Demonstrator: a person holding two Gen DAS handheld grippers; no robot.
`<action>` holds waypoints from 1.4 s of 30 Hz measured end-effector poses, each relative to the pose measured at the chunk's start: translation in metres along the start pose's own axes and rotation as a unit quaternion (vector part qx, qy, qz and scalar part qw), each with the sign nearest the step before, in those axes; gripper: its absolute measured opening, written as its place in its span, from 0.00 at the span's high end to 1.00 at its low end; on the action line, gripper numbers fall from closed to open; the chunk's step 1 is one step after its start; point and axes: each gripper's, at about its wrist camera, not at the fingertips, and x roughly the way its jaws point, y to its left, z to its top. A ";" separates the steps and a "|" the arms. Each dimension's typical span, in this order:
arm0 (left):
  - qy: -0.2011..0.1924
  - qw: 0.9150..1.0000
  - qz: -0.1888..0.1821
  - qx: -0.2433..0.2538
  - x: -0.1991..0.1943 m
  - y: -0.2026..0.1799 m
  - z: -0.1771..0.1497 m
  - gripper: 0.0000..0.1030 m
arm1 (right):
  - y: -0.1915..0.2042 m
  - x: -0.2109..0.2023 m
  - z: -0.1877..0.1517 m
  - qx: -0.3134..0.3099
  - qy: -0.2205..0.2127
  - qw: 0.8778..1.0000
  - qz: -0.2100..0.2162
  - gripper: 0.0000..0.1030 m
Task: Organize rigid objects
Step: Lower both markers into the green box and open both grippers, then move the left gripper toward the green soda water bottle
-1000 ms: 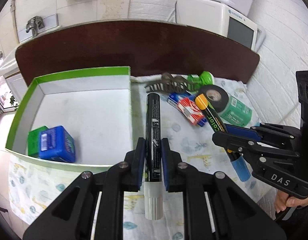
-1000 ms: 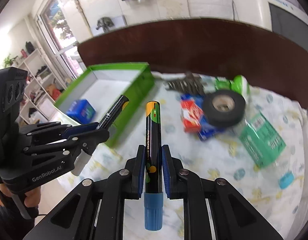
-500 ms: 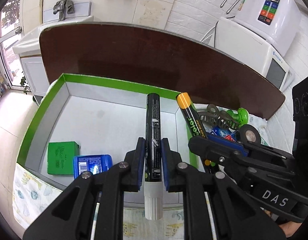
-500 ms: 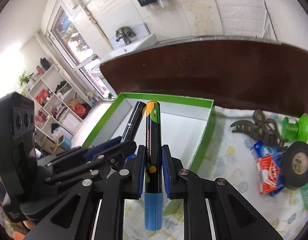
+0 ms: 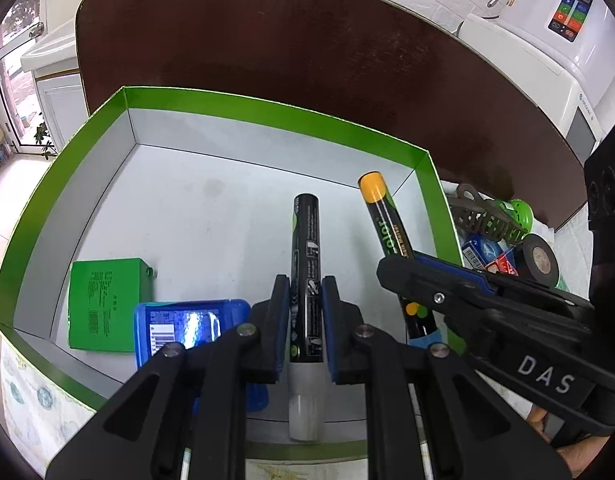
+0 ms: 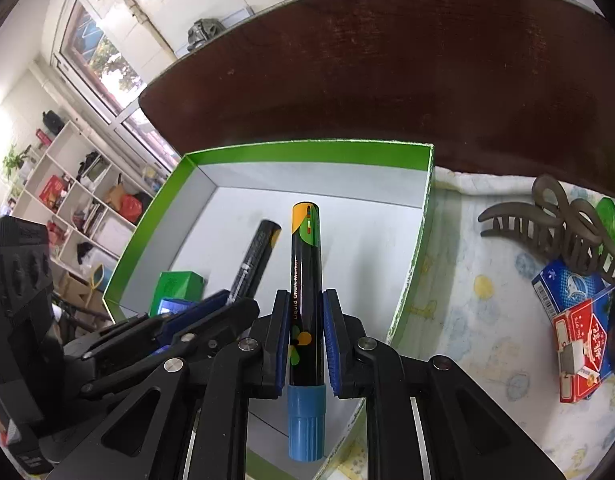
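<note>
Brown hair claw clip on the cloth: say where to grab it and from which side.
Pinch the hair claw clip across its looped spine from above. It lies flat on the cloth with its teeth splayed toward the camera, and its right end touches the blue card box.

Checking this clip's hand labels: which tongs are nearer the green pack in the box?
Left. The left tongs, shut on a black marker, sit just right of the green pack. The right tongs, holding the blue-capped marker, are farther right.

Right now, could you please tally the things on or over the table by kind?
Markers: 2
Small boxes: 4
Hair claws: 1
Tape rolls: 1
Green trays: 1
Total: 9
</note>
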 end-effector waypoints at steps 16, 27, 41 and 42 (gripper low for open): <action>-0.046 0.998 0.013 0.039 -0.043 -0.043 -0.001 0.63 | -0.016 -0.052 -0.013 -0.007 -0.023 1.000 -0.005 0.83; -0.024 0.994 -0.031 0.101 -0.032 -0.140 -0.012 0.59 | -0.121 -0.148 -0.039 0.070 -0.077 0.992 -0.071 0.76; 0.039 0.980 -0.089 0.175 0.018 -0.250 -0.049 0.52 | -0.255 -0.199 -0.100 0.166 -0.114 0.973 -0.115 0.47; 0.043 0.979 -0.093 0.176 0.023 -0.256 -0.050 0.52 | -0.259 -0.199 -0.102 0.167 -0.113 0.973 -0.114 0.47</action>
